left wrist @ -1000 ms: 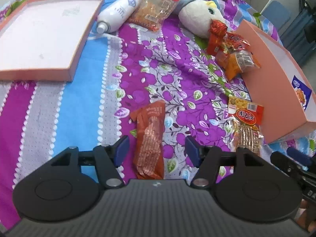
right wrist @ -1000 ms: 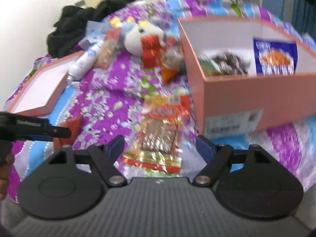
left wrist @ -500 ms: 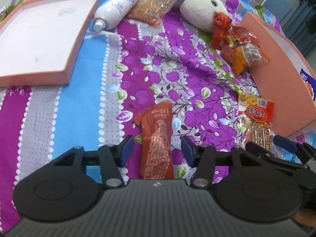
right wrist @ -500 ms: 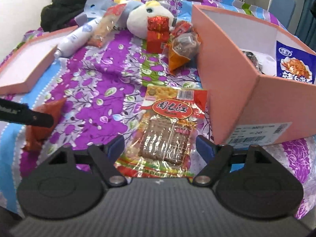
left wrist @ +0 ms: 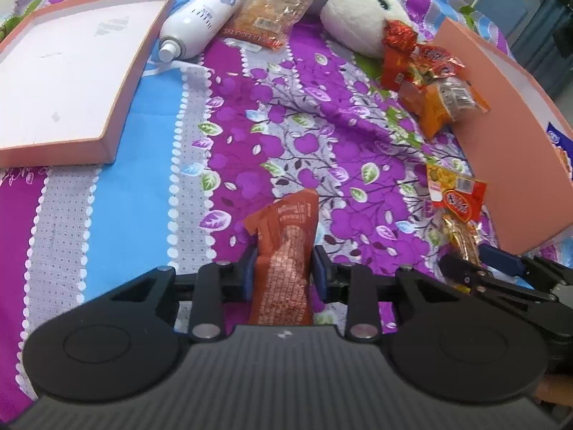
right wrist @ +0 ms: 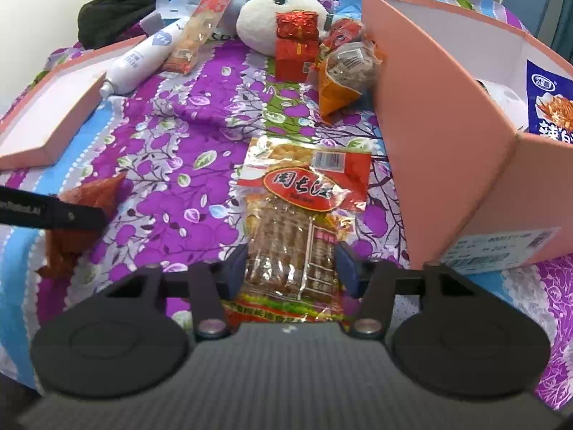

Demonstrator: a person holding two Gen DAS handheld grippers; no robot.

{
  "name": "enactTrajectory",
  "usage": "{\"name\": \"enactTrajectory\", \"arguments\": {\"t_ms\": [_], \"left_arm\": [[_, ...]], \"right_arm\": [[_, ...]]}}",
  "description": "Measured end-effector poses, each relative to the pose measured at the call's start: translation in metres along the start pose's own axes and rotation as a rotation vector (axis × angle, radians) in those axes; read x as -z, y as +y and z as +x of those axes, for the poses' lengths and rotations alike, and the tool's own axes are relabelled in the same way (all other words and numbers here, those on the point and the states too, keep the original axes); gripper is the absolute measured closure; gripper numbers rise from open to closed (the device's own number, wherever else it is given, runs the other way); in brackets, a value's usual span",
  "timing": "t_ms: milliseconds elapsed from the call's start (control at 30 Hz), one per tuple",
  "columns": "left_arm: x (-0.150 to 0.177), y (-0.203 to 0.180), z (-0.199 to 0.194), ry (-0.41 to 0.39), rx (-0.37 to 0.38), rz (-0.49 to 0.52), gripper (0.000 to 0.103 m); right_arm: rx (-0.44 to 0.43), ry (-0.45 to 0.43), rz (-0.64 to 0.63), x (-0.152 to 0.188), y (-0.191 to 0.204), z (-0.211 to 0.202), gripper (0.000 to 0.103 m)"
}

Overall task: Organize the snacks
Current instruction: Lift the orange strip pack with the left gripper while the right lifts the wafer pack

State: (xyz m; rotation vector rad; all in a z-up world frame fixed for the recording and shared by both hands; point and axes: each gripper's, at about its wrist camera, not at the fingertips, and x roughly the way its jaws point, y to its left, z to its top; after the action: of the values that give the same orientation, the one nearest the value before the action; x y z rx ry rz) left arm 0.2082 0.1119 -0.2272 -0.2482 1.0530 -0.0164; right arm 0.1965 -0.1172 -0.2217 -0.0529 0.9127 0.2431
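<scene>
An orange-red snack packet lies lengthwise on the flowered bedspread. My left gripper is closing on it, and both blue pads touch its sides. In the right wrist view that packet shows at the left under a black finger of the left gripper. A clear packet of brown sticks with a red label lies beside the pink box. My right gripper is closing on it, its pads against the packet's two edges.
The pink box holds a blue packet. Its lid lies at the far left. A white bottle, a bagged snack, a plush toy and several small snacks lie at the back.
Both pairs of jaws have narrowed from wide apart to touching their packets. The right gripper came down and forward over the clear packet. The left gripper stayed put.
</scene>
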Motion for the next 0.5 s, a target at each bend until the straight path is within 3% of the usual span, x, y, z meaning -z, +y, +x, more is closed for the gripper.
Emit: {"name": "enactTrajectory", "arguments": {"t_ms": [267, 500], "left_arm": [[0.003, -0.018, -0.042, -0.025, 0.008, -0.015, 0.067], [0.003, -0.041, -0.098, -0.095, 0.016, -0.006, 0.067]], "right_arm": [[-0.066, -0.029, 0.040, 0.001, -0.008, -0.036, 0.053], [-0.093, -0.105, 0.053, -0.003, -0.010, -0.093, 0.053]]}}
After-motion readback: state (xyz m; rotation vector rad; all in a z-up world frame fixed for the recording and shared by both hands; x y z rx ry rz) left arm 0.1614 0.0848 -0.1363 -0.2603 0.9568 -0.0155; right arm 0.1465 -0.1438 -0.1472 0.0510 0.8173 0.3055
